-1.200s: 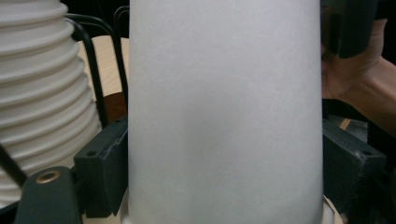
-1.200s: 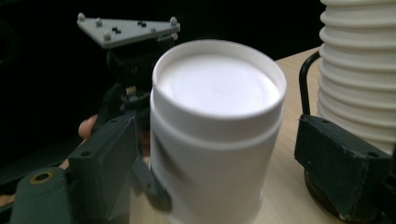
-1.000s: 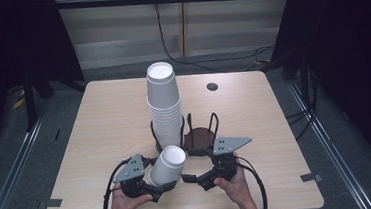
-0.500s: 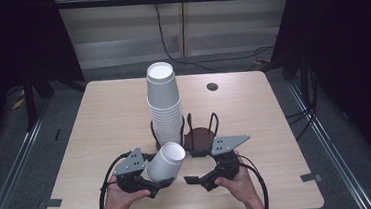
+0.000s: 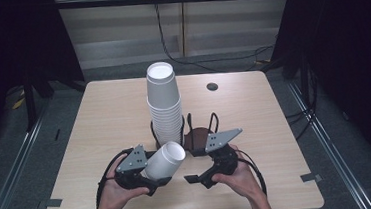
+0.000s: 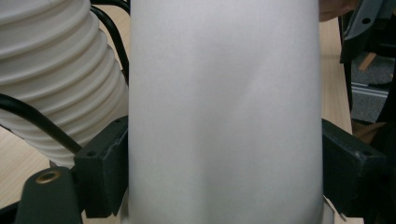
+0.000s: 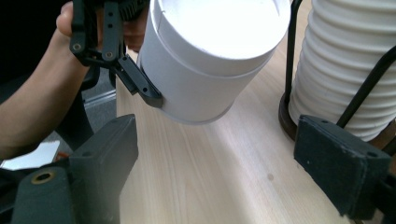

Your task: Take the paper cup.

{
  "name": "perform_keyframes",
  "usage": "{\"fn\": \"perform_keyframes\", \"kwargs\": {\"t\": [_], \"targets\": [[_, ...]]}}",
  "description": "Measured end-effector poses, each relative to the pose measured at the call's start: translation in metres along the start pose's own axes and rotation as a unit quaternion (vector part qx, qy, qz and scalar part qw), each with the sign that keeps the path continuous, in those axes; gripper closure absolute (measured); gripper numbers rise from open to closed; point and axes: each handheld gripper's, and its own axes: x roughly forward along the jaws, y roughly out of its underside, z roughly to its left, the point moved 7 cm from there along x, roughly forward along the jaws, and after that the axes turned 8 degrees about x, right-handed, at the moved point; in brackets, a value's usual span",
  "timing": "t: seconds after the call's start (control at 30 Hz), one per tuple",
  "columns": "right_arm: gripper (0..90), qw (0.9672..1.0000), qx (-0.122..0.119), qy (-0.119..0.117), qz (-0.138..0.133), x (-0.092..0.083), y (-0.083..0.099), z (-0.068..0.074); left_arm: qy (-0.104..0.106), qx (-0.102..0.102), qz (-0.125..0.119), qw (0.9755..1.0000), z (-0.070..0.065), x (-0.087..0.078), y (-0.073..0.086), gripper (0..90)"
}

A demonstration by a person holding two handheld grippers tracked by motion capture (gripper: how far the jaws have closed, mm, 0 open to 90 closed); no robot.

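Smooth white paper cup (image 5: 165,160), tapered and matte, lies tilted at lower centre of the high view, clamped between the left gripper (image 5: 151,176) fingers above the pale wood-grain bench (image 5: 109,115). Right gripper (image 5: 198,176) fingers gape empty beside the ribbed white cup stack (image 5: 164,103).

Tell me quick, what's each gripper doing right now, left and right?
Left gripper: closed on a white paper cup, holding it tilted above the table.
Right gripper: open, holding nothing, beside the cup.
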Motion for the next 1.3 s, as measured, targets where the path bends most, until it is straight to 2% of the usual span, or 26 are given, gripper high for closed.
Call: {"fn": "perform_keyframes", "kwargs": {"t": [0.17,0.27,0.3,0.4,0.5,0.57,0.7,0.8,1.07,1.3], "targets": [[13.5,0.9997,-0.007,0.007,0.022,0.000,-0.002,-0.001,0.007,0.017,0.035,0.9992,0.000,0.004,0.000,16.2],[14.2,0.9994,-0.015,0.014,0.029,0.000,-0.003,-0.002,0.014,0.019,0.038,0.9990,0.001,0.006,-0.001,16.1],[14.4,0.9992,-0.018,0.022,0.028,-0.001,-0.003,-0.002,0.014,0.022,0.046,0.9986,0.002,0.006,0.000,16.1],[14.2,0.9988,-0.021,0.021,0.039,-0.001,-0.004,-0.002,0.013,0.028,0.073,0.9968,0.002,0.009,0.002,16.1],[13.9,0.9971,-0.025,0.024,0.068,0.000,-0.003,-0.001,0.019,0.042,0.080,0.9957,0.001,0.011,0.000,16.2],[13.8,0.9962,-0.031,0.028,0.077,0.001,-0.003,-0.001,0.023,0.043,0.082,0.9955,0.000,0.012,-0.001,16.2],[13.8,0.9948,-0.036,0.028,0.091,0.001,-0.002,-0.002,0.029,0.056,0.106,0.9924,-0.002,0.014,0.001,16.2],[13.8,0.9929,-0.042,0.029,0.108,0.003,-0.001,-0.002,0.035,0.058,0.110,0.9916,-0.003,0.015,0.001,16.2],[13.8,0.9880,-0.052,0.025,0.143,0.002,0.000,-0.002,0.051,0.082,0.139,0.9855,-0.006,0.018,0.001,16.2],[13.9,0.9828,-0.055,0.029,0.174,0.005,0.001,-0.003,0.057,0.093,0.163,0.9806,-0.011,0.023,0.004,16.3]]}}
